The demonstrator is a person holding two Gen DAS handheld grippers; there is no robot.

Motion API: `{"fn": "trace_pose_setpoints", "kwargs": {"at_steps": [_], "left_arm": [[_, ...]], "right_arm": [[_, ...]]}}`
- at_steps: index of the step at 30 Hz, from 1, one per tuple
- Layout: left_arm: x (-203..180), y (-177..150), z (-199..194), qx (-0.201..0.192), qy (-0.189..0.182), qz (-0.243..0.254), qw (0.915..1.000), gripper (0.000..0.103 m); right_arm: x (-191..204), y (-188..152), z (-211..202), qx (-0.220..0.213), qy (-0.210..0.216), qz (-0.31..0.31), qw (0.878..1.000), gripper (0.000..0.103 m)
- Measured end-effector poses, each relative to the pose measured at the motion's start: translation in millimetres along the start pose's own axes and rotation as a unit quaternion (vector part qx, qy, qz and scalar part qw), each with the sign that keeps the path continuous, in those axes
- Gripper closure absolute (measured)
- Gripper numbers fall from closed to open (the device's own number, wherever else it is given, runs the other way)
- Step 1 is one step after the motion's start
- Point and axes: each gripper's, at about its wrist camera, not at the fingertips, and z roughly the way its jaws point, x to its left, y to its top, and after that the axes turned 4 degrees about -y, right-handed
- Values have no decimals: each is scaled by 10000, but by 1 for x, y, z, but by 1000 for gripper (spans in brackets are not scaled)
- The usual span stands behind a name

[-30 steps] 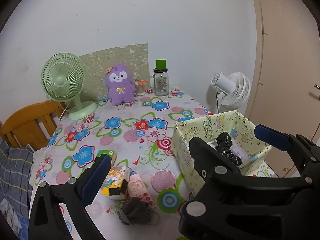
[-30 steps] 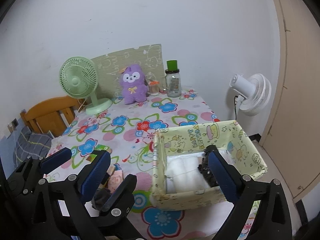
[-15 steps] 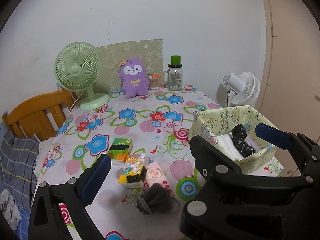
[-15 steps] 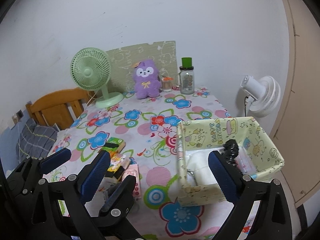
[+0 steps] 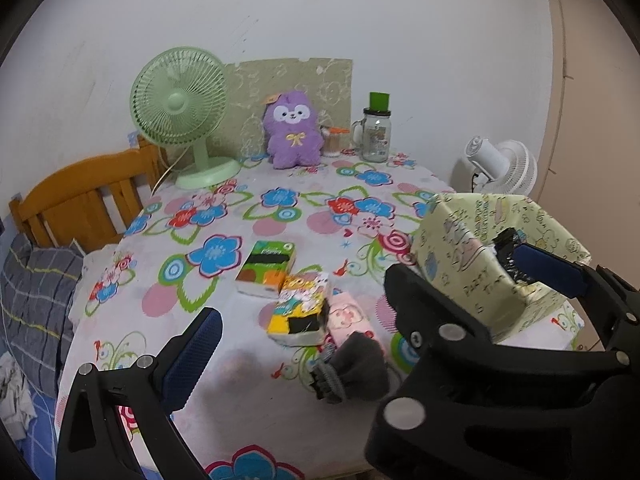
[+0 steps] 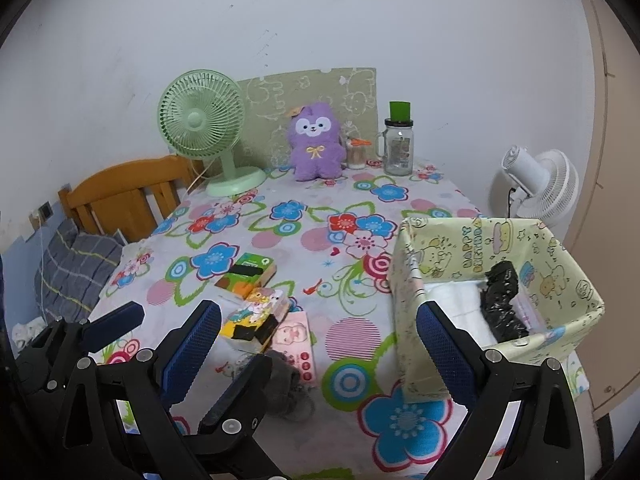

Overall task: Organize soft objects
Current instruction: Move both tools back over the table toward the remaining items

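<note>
Both grippers hang above the near edge of the worktop [image 6: 256,240], and both are empty. The left gripper [image 5: 360,296] has its fingers spread wide. The right gripper [image 6: 320,344] has its fingers spread wide too.

The soft things lie in a little bunch near the near edge, about the middle. The gray sock [image 5: 356,368] is closest to that edge. Just behind it are the pink pack [image 5: 348,316], the yellow pack [image 5: 300,304] and the green pack [image 5: 266,266], touching in a row that runs away toward the far left. Each pack has its long side pointing that same way.

The box [image 6: 500,240] stands at the near right corner. It already holds a white cloth [image 6: 452,300] and a black thing [image 6: 502,304].

The sock looks like the next thing to pick up. It sits just in front of the left gripper, between its two fingers and a bit low. The right gripper is more to the right, closer to the box, with the sock by its left finger. So the left gripper seems nearer. It would need to go down and forward a little, and the sock may squash flat.
</note>
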Motion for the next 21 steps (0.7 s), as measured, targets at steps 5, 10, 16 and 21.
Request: {"fn": "trace_pose_setpoints", "kwargs": {"at_steps": [5, 10, 16, 21], "left_arm": [[10, -9, 2, 83, 57, -81, 9999, 0], [19, -20, 5, 173, 103, -151, 9997, 0], [27, -31, 11, 313, 139, -223, 9992, 1], [31, -39, 23, 522, 89, -334, 9980, 2]], "right_arm": [[9, -7, 8, 125, 83, -53, 9999, 3], [20, -16, 14, 231, 176, -145, 9995, 4], [30, -25, 23, 334, 289, -303, 9986, 7], [32, -32, 36, 570, 370, -372, 9970, 14]]}}
